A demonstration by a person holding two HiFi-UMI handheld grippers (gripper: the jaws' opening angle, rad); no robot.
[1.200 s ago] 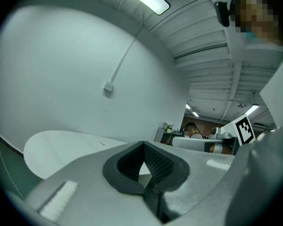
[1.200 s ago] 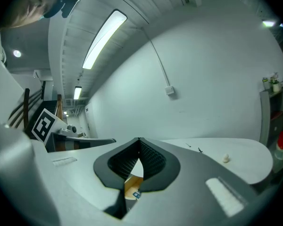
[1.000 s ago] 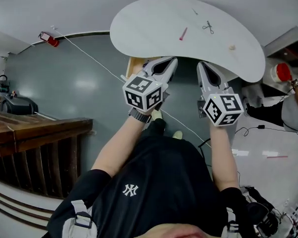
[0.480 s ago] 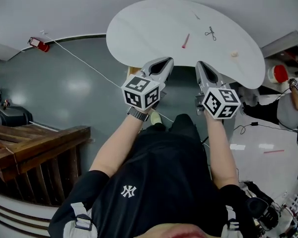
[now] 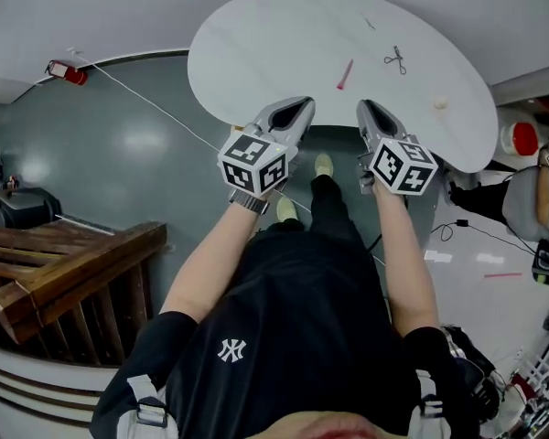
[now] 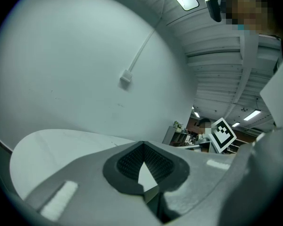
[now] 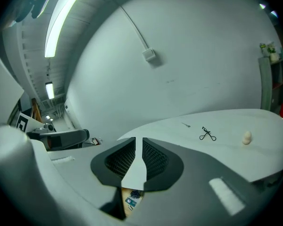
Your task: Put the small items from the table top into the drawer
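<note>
The white kidney-shaped table (image 5: pixel 256 53) carries a red pen-like stick (image 5: pixel 345 73), a small black scissor-shaped tool (image 5: pixel 395 59), a thin pin (image 5: pixel 370 24) and a cream lump (image 5: pixel 440 102). Both grippers hover side by side at its near edge, short of all of them. My left gripper (image 5: pixel 302 106) (image 6: pixel 142 144) has its tips together and nothing in it. The jaws of my right gripper (image 5: pixel 367 108) (image 7: pixel 137 140) have just been opening: a narrow slit, nothing in it. Through that slit a wooden drawer (image 7: pixel 132 199) with small things inside shows below. The black tool (image 7: pixel 207 135) and cream lump (image 7: pixel 246 137) lie ahead to the right.
A red fire extinguisher (image 5: pixel 64 71) and a white cable (image 5: pixel 146 94) lie on the grey floor at left. A wooden stair rail (image 5: pixel 64 263) stands at lower left. At right are a red-lidded tub (image 5: pixel 520 138) and another person (image 5: pixel 535 199).
Both grippers have moved forward and down toward the table's near edge. The wooden drawer front seen left of the left gripper is out of sight now. The right jaws have parted slightly.
</note>
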